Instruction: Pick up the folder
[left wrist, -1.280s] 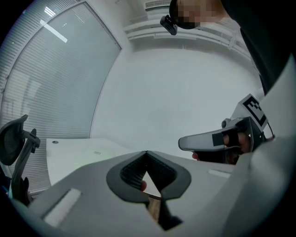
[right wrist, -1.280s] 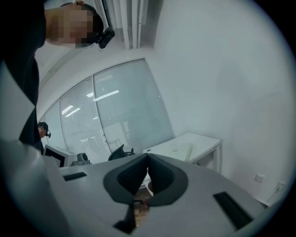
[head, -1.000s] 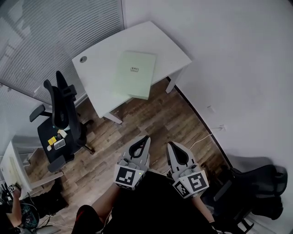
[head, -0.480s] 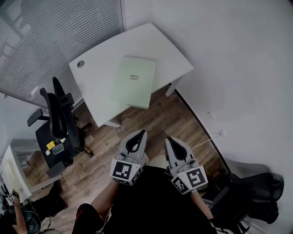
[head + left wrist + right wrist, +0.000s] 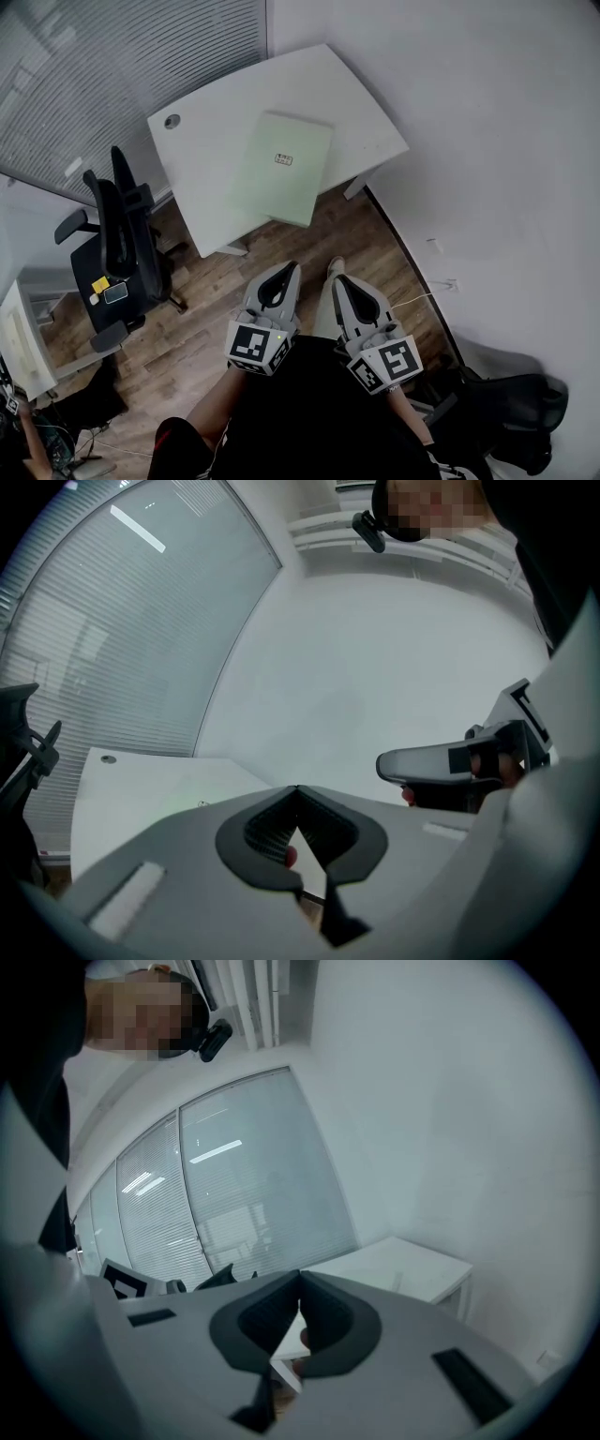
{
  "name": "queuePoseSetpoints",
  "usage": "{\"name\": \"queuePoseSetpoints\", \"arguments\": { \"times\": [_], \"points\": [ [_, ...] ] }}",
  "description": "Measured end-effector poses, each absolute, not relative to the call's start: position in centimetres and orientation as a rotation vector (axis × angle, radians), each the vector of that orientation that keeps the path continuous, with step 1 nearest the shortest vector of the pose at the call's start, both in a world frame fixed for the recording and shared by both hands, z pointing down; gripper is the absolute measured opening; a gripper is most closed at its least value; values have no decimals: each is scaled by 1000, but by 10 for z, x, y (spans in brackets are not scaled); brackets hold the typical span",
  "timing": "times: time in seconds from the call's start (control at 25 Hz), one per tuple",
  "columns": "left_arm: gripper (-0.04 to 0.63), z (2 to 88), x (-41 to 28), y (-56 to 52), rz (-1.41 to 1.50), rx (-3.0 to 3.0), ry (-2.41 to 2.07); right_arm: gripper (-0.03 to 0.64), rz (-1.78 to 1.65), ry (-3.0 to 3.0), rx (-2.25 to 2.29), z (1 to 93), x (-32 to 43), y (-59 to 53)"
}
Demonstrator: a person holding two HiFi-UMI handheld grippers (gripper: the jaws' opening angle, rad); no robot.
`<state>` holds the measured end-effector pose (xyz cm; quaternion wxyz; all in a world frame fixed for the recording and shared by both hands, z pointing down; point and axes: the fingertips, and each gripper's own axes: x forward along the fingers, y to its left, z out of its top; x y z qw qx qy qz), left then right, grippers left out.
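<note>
The left claw (image 5: 292, 267) and the right claw (image 5: 337, 278) sit side by side low in the head view, held out in front of the person's dark-clothed body. Each carries a marker cube (image 5: 255, 345) at its rear, and both point toward a white worktop (image 5: 208, 169). Each claw's own view shows its two jaws together, tips meeting, with nothing clamped. The pale green folder (image 5: 284, 183) lies flat on the worktop, ahead of both claws and well apart from them. A strip of wooden floor (image 5: 281, 246) shows between the claw tips and the folder's near edge, which lies right at the worktop's near edge. A small label (image 5: 283, 159) sits on the folder's cover, too small to read. Beyond the folder and off to the left of the left claw's line, a round hole (image 5: 172, 121) marks the worktop's far-left corner. A black office chair (image 5: 117, 234) stands on the floor to the left of the left claw, near the worktop's left side, with a few small things on its seat, one of them yellow. To the right of the right claw runs a white wall (image 5: 497, 159), with a pale cable (image 5: 419, 298) on the floor at its foot. Another dark chair (image 5: 511, 412) stands behind that claw and to its right. Slatted blinds (image 5: 103, 66) fill the far left beyond the worktop. In the left gripper view the right claw shows just beside the left, on its right.
</note>
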<state>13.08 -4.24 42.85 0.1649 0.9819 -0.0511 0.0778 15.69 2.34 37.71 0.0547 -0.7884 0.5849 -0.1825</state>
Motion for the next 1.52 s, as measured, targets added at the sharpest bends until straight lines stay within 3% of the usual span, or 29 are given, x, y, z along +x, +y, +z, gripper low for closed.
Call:
{"name": "queuePoseSetpoints", "arguments": {
  "times": [0.84,1.52],
  "points": [
    [5,504,181,-96,252,2370,-535,0,-635,2232,-2116,382,222,-45],
    [5,601,189,-102,72,1870,-793,0,-693,2632,-1759,400,250,-64]
  ]
}}
